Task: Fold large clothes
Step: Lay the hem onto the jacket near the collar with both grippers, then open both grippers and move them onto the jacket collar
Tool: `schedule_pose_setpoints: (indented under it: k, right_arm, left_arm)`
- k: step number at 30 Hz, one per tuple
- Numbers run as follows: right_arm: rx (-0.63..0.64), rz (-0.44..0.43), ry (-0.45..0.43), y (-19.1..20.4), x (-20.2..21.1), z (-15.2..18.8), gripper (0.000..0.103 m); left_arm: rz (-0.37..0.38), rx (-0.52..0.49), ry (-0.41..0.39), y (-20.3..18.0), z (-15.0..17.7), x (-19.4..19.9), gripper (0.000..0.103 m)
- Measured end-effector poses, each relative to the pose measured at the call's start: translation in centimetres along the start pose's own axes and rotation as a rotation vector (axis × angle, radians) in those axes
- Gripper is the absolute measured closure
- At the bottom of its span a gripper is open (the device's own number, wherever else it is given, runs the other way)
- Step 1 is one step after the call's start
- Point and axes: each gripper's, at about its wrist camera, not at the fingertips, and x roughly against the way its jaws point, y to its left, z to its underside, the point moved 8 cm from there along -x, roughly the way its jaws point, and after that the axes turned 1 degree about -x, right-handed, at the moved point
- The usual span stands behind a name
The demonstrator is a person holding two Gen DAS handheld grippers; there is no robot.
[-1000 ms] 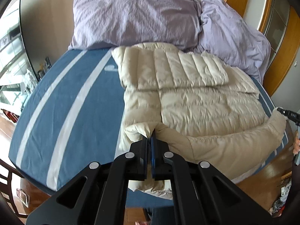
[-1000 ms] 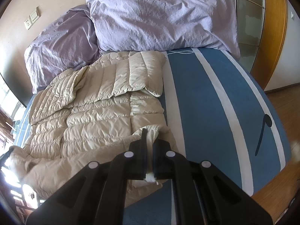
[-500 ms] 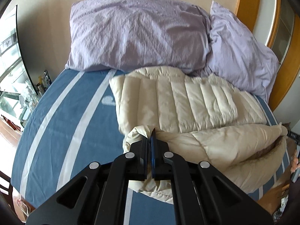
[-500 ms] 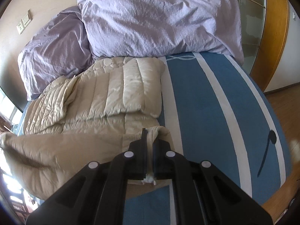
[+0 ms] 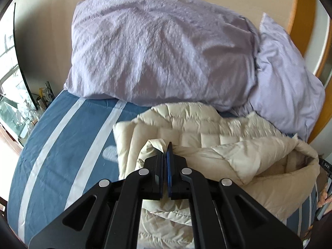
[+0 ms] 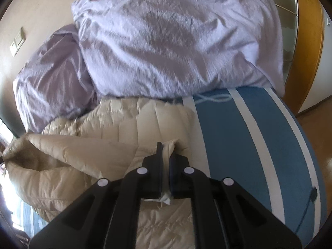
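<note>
A cream quilted down jacket (image 5: 199,132) lies on the blue bed and shows in both wrist views (image 6: 128,124). My left gripper (image 5: 166,151) is shut on one corner of its lower hem, held above the jacket's upper part. My right gripper (image 6: 166,151) is shut on the other hem corner, with cream fabric pinched between the jaws. The lifted hem hangs as a sagging fold between the two grippers, over the quilted part near the pillows. The jacket's lower body is hidden under that fold.
Two lilac pillows (image 5: 161,49) (image 6: 176,41) lean against the wall just past the jacket. The blue bedsheet with white stripes (image 5: 68,149) (image 6: 255,141) spreads to either side. A glass cabinet (image 5: 12,108) stands at the left, and a wooden door frame (image 6: 305,47) at the right.
Both grippers have carried the hem forward toward the pillows. The lower half of the jacket has been folded over the upper half.
</note>
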Motion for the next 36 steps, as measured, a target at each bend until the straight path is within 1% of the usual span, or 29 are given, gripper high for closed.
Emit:
schedule_pose_setpoints:
  k: [6, 8, 9, 10, 11, 12, 13, 14, 17, 18, 19, 20, 21, 22, 25, 27, 29, 32, 36]
  right_arm:
    - [-0.059, -0.006, 0.006, 0.0, -4.8, -3.3, 0.096]
    - [-0.078, -0.012, 0.009, 0.1, -6.0, -4.0, 0.092]
    - [-0.093, -0.023, 0.011, 0.1, -6.6, -4.2, 0.086]
    - [-0.11, -0.038, 0.012, 0.1, -6.9, -4.4, 0.074]
    - [-0.128, -0.053, 0.011, 0.0, -7.1, -4.5, 0.066]
    - [-0.148, -0.063, -0.002, -0.1, -7.1, -4.7, 0.047]
    - [-0.154, -0.064, -0.02, -0.2, -6.8, -4.9, 0.033]
    - [-0.153, -0.06, -0.043, -0.3, -6.4, -5.0, 0.031]
    - [-0.147, -0.052, -0.089, -0.8, -4.9, -5.1, 0.031]
    - [-0.146, -0.048, -0.097, -1.0, -4.3, -4.9, 0.031]
    - [-0.143, -0.045, -0.104, -1.1, -3.8, -4.8, 0.031]
    - [-0.135, -0.041, -0.113, -1.1, -3.2, -4.7, 0.031]
    - [-0.129, -0.041, -0.118, -1.1, -2.8, -4.6, 0.031]
    - [-0.121, -0.04, -0.122, -0.9, -2.5, -4.5, 0.031]
    - [-0.088, -0.044, -0.122, -0.2, -1.9, -4.0, 0.031]
    - [-0.058, -0.043, -0.113, 0.4, -1.9, -3.5, 0.031]
    - [-0.028, -0.032, -0.103, 1.1, -2.3, -3.0, 0.032]
    - [0.005, -0.019, -0.082, 2.1, -3.4, -2.4, 0.035]
    - [0.041, 0.007, -0.063, 3.2, -5.1, -2.0, 0.04]
  left_arm:
    - [-0.006, 0.066, 0.016, 0.5, -2.9, -5.1, 0.102]
    - [-0.004, 0.086, 0.021, 0.6, -3.4, -6.4, 0.101]
    - [-0.002, 0.098, 0.024, 0.7, -3.6, -7.1, 0.101]
    - [0.0, 0.116, 0.032, 0.8, -3.9, -7.8, 0.101]
    - [0.011, 0.135, 0.041, 0.8, -4.1, -8.4, 0.101]
    - [0.018, 0.149, 0.046, 0.8, -4.2, -8.7, 0.101]
    - [0.02, 0.158, 0.048, 0.8, -4.3, -8.9, 0.1]
    - [0.024, 0.16, 0.052, 0.8, -4.4, -9.0, 0.099]
    - [0.03, 0.146, 0.044, 0.7, -4.7, -8.2, 0.091]
    - [0.03, 0.143, 0.039, 0.7, -4.9, -7.9, 0.082]
    - [0.025, 0.141, 0.028, 0.8, -5.0, -7.3, 0.065]
    - [0.016, 0.141, 0.015, 1.0, -5.3, -6.9, 0.056]
    - [0.007, 0.139, -0.004, 1.1, -5.5, -6.3, 0.042]
    - [0.001, 0.134, -0.028, 1.2, -5.9, -5.5, 0.039]
    - [-0.002, 0.123, -0.062, 1.3, -6.5, -4.0, 0.037]
    - [0.002, 0.117, -0.065, 1.1, -6.5, -3.4, 0.037]
    - [-0.005, 0.09, -0.071, 0.6, -6.2, -3.2, 0.037]
    - [-0.016, 0.044, -0.071, -0.3, -5.4, -3.4, 0.037]
    - [-0.027, -0.018, -0.062, -1.6, -4.3, -4.7, 0.037]
